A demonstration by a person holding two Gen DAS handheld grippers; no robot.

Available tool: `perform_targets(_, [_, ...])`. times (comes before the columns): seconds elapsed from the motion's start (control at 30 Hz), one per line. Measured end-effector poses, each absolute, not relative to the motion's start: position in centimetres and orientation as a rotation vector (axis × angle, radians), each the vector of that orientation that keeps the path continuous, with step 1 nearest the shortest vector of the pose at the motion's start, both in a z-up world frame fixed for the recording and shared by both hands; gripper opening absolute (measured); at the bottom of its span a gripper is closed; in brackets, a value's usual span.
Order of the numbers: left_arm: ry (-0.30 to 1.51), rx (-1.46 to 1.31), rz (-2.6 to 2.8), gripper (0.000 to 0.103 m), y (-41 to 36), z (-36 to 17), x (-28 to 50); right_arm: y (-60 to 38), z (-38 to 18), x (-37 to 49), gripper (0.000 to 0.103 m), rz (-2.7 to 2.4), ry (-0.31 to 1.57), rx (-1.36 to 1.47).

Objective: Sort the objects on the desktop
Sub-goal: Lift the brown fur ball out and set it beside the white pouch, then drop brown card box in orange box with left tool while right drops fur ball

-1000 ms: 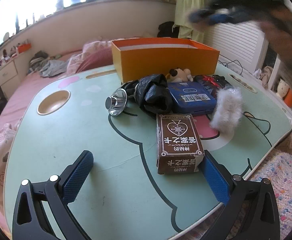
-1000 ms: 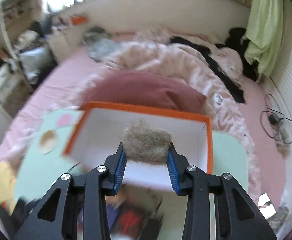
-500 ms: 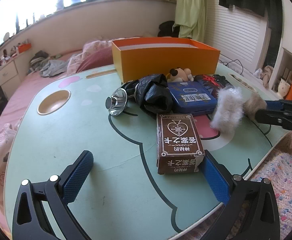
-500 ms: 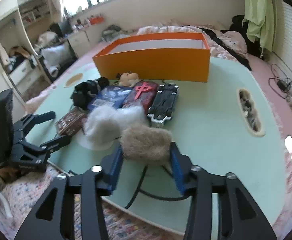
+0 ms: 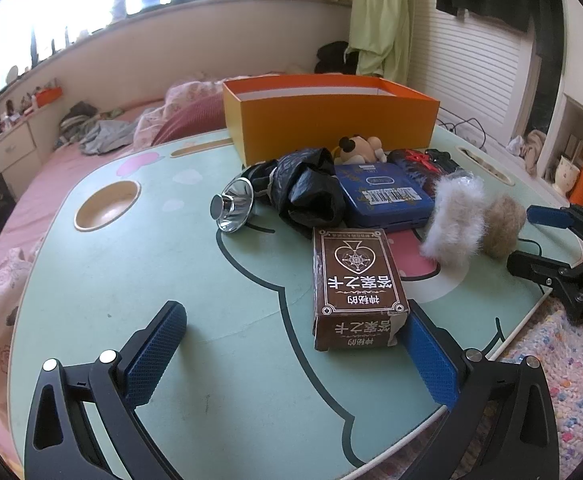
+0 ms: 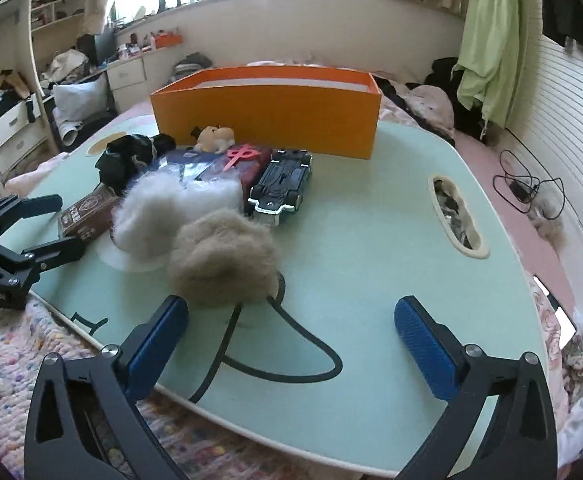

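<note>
Tan fluff ball (image 6: 221, 258) resting on the mint-green table (image 6: 371, 240), near its front edge, at 10 o'clock from the centre of the right wrist view. Touching the white fluff ball (image 6: 151, 216) at its 10 o'clock. Just ahead of the right gripper's left pad (image 6: 159, 340), grazing it at most, not pinched. Right gripper (image 6: 291, 340) spread to its widest, jaws just opened, nothing gripped between them, only bare tabletop and a black drawn line.

Beyond the two fluff balls, toward 12 o'clock: black toy car (image 6: 281, 184) lying upside down, red-marked dark box (image 6: 243, 162) beside it, blue tin (image 5: 383, 196) next, small plush toy (image 6: 213, 136) behind those, crumpled black bag (image 5: 307, 188) at 10 o'clock. Orange box (image 6: 267, 114) farther back, open-topped, standing on the far part of the table.

Brown card box (image 5: 353, 288) lying flat at 9 o'clock from the fluff balls. Left gripper (image 5: 295, 360) wide open, holding nothing; right pad (image 5: 429, 364) just beside the card box's near corner, left pad well apart from it on bare table. Silver funnel-shaped piece (image 5: 233, 208) on its side at 11 o'clock in the left wrist view, round recess (image 5: 107, 206) in the tabletop farther left. Oblong slot (image 6: 457, 216) in the table at 2 o'clock in the right wrist view.
</note>
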State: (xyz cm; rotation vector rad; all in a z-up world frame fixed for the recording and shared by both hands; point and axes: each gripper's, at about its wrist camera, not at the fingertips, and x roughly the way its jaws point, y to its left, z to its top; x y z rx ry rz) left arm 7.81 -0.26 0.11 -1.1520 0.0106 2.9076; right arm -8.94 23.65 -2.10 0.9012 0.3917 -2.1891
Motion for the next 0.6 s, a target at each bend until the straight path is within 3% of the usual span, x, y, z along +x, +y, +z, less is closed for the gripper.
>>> perform_targets(0.6, [0.012, -1.153, 2.909, 0.103, -0.2, 0.16, 7.72, 23.89, -2.29, -8.59, 0.103, -2.189, 0.387, 0.892])
